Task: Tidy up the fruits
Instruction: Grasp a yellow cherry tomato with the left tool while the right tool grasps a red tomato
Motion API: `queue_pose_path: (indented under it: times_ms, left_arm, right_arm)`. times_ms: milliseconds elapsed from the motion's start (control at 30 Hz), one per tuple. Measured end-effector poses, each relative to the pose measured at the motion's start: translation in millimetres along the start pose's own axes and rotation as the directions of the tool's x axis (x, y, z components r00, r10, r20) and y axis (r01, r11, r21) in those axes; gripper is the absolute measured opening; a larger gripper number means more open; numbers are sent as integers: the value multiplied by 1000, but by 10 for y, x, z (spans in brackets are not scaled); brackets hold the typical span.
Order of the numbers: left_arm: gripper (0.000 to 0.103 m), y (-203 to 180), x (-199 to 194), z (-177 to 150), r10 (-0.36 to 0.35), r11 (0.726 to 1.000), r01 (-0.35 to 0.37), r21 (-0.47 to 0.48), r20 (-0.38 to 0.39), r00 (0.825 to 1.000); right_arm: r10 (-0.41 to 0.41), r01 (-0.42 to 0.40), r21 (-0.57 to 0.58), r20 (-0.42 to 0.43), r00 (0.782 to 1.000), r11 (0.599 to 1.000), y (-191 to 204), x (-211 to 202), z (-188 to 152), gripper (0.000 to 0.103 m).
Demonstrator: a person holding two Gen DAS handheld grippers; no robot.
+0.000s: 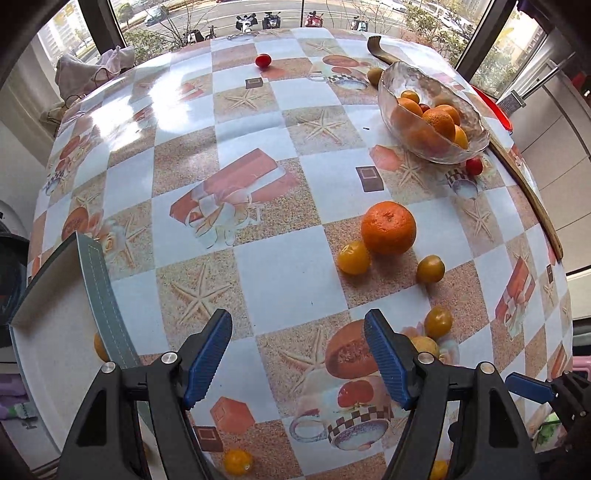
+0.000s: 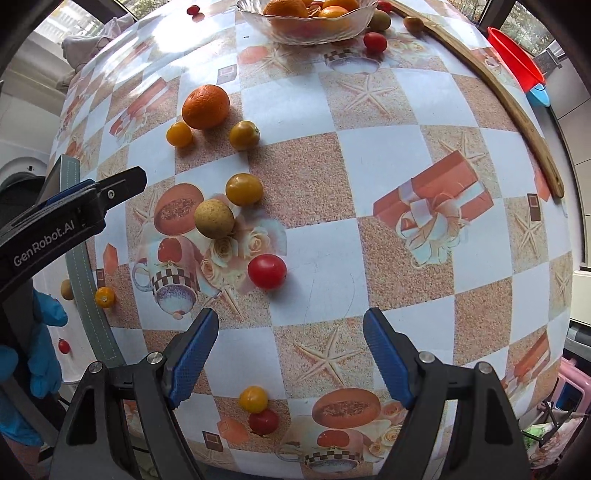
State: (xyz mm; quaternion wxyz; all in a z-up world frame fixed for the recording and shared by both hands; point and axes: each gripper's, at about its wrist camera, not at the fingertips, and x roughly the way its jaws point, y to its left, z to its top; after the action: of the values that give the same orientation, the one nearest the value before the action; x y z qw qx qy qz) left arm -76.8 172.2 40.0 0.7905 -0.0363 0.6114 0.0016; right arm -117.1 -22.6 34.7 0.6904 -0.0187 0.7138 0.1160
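A glass bowl holding several oranges stands at the far right of the table. A loose orange lies mid-table with small yellow fruits beside it. A tan fruit and a red tomato lie ahead of my right gripper, which is open and empty. My left gripper is open and empty above the tablecloth. Another red tomato lies far back. A yellow and a red tomato lie near the front edge.
A white tray with a grey rim at the left holds a few small fruits. A wooden strip runs along the right table edge. A red container sits beyond it. The left gripper's body shows in the right view.
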Motion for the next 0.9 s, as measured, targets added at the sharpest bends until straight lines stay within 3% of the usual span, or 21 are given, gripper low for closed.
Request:
queue_pose_path:
  times_ms: [467, 600, 733, 800, 833, 900]
  left_arm:
    - [75, -212, 302, 217, 32, 999, -32, 44, 10, 999]
    - [73, -252, 327, 271, 33, 998, -34, 54, 17, 999]
    - [59, -350, 331, 307, 27, 996, -29, 80, 23, 999]
    - [47, -371, 308, 317, 23, 996, -25, 87, 28, 999]
    - [36, -376, 301, 325, 16, 996, -19, 86, 28, 999]
    - [25, -367, 286, 330, -5, 997, 3, 81, 23, 1000]
  right_arm:
    - [-23, 26, -89, 34, 999, 996, 47, 143, 62, 83]
    - [-43, 48, -116, 42, 998, 992, 172, 180, 141, 70]
    - [-60, 67, -166, 49, 997, 984, 377, 239, 175, 55]
    - [-68, 76, -184, 52, 996, 980, 426, 241, 185, 48]
    - [-69, 78, -187, 52, 996, 979, 450, 237, 175, 42]
    - [-58, 66, -189, 47, 997, 980, 455, 233, 193, 31]
